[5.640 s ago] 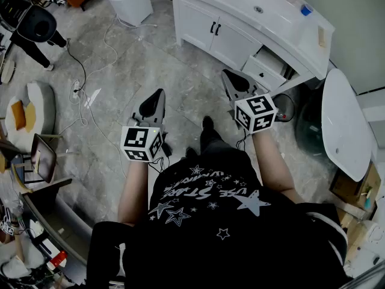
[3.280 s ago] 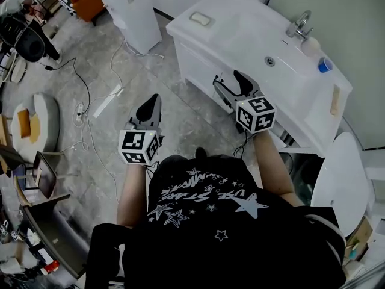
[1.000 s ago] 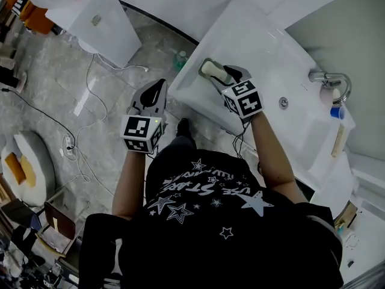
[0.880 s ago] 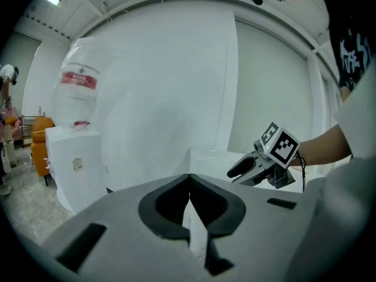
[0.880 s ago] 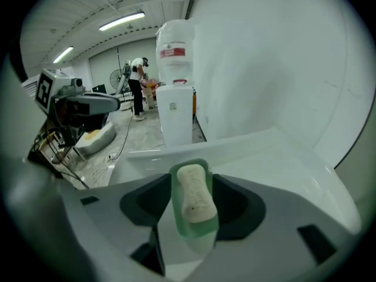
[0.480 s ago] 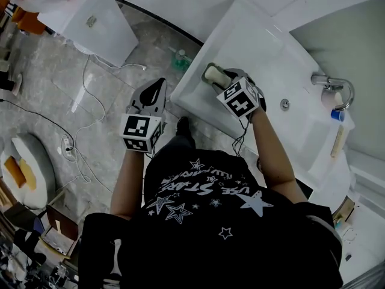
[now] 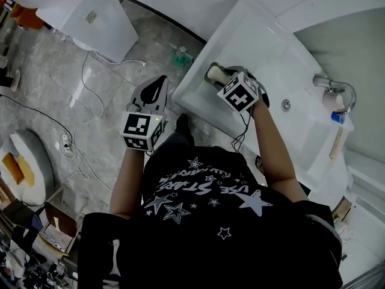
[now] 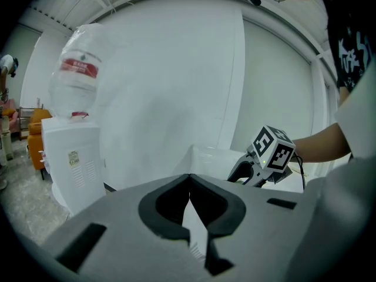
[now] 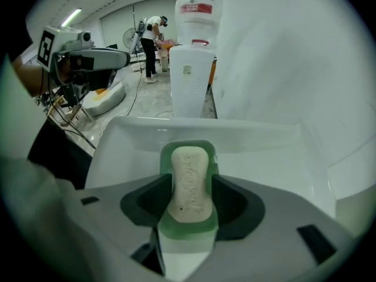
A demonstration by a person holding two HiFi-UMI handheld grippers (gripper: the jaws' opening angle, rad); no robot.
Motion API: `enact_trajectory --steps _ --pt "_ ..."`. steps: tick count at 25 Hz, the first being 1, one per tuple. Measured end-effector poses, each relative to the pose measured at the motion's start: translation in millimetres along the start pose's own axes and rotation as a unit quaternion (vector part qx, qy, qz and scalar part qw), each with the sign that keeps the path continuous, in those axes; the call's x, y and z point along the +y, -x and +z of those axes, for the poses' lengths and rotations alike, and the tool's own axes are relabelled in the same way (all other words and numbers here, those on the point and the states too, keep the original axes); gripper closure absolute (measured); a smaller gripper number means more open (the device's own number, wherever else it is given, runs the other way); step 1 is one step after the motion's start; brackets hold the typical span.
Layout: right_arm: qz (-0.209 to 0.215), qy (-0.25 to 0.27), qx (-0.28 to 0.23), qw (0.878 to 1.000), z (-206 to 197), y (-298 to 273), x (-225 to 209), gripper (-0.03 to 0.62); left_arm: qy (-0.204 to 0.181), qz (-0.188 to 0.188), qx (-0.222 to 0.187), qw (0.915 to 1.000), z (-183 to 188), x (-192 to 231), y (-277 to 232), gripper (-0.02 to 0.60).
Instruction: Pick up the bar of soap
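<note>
Centrally, right gripper (image 9: 188,200) with jaws parted, closely flanking both long sides of the bar of soap (image 9: 189,172). Soap lies in a green dish (image 9: 188,229) on the white vanity top (image 9: 264,151). Left gripper (image 8: 189,184), jaws pressed together and empty, is beside the vanity's edge.

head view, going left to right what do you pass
water dispenser → left claw → green bottle → bar of soap → drain → faucet
</note>
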State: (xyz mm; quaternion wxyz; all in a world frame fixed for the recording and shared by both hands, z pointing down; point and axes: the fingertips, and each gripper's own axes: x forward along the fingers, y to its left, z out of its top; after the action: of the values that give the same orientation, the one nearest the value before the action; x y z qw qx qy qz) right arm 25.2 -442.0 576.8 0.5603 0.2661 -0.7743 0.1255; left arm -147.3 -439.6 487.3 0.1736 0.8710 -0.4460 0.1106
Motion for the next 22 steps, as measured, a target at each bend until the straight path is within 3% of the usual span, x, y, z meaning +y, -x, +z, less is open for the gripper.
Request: enact_trajectory --steps 13,22 --pt "0.006 0.021 0.065 0.998 5.2 -11.4 -0.1 0.398 0.000 -0.017 0.014 0.9998 -3.9 -9.8 -12.4 0.571" --pt "0.009 0.016 0.021 1.000 12.7 -2.7 -0.1 0.405 -0.010 -0.012 0.012 0.9998 -0.2 -22.2 -9.6 0.571"
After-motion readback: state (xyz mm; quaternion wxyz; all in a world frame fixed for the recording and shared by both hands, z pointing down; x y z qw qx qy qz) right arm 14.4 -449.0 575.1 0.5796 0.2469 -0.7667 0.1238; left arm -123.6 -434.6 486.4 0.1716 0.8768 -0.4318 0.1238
